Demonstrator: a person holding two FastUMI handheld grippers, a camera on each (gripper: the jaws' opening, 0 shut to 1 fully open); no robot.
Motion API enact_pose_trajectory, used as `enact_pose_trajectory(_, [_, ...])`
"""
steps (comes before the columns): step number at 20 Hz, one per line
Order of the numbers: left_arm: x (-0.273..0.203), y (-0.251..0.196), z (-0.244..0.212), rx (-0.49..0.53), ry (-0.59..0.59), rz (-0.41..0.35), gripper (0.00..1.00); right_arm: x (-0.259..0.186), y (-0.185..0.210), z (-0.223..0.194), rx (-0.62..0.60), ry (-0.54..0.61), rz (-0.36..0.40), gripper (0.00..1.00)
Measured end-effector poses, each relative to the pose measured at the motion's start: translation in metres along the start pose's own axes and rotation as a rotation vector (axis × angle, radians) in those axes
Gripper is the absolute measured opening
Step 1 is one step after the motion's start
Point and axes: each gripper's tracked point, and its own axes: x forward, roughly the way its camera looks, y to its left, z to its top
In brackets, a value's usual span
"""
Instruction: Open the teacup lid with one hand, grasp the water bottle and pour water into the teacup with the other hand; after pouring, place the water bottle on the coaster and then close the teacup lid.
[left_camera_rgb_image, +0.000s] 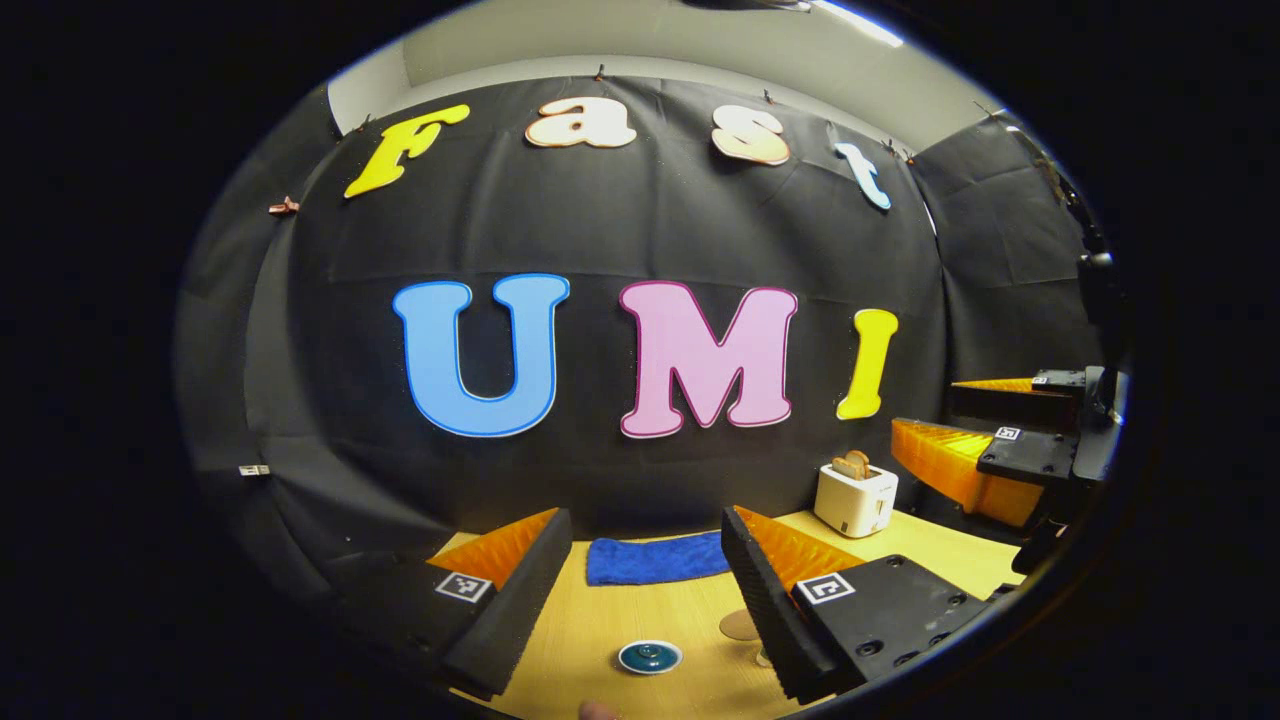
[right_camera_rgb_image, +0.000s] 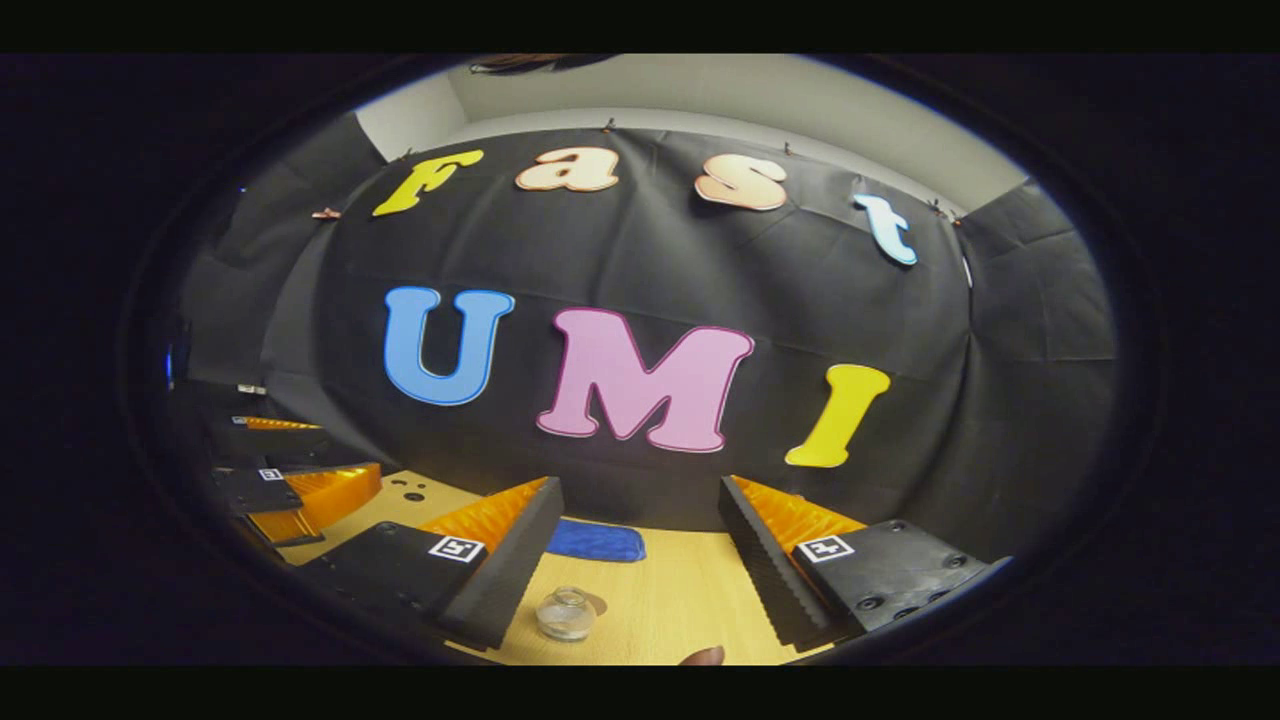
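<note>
In the left gripper view, the teal lidded teacup stands on the wooden table, low between my fingers. My left gripper hangs open above it, holding nothing. A tan round coaster peeks out beside the right finger. In the right gripper view, a small clear glass water bottle stands on the table just inside the left finger. My right gripper is open and empty above it. Each gripper also appears in the other's view, raised and open: the right gripper and the left gripper.
A blue cloth lies at the back of the table by the wall, also seen as the blue cloth. A white toaster with bread stands at the back right. A person's fingertip shows at the table's near edge.
</note>
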Motion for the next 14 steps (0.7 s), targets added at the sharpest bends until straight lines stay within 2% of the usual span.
enact_pose_trajectory(5, [0.02, 0.001, -0.059, -0.017, 0.068, 0.007, 0.94, 0.009, 0.028, -0.054, -0.025, 0.049, 0.07, 0.97])
enact_pose_trajectory(9, [0.039, 0.01, -0.119, 0.014, 0.093, 0.023, 0.93, 0.017, 0.047, -0.101, -0.053, 0.07, 0.119, 0.98])
enact_pose_trajectory(12, [0.055, 0.014, -0.165, 0.042, 0.116, 0.031, 0.88, 0.021, 0.058, -0.132, -0.038, 0.077, 0.142, 0.98])
enact_pose_trajectory(14, [0.064, 0.011, -0.199, 0.047, 0.135, 0.015, 0.8, 0.021, 0.064, -0.155, -0.036, 0.086, 0.149, 0.98])
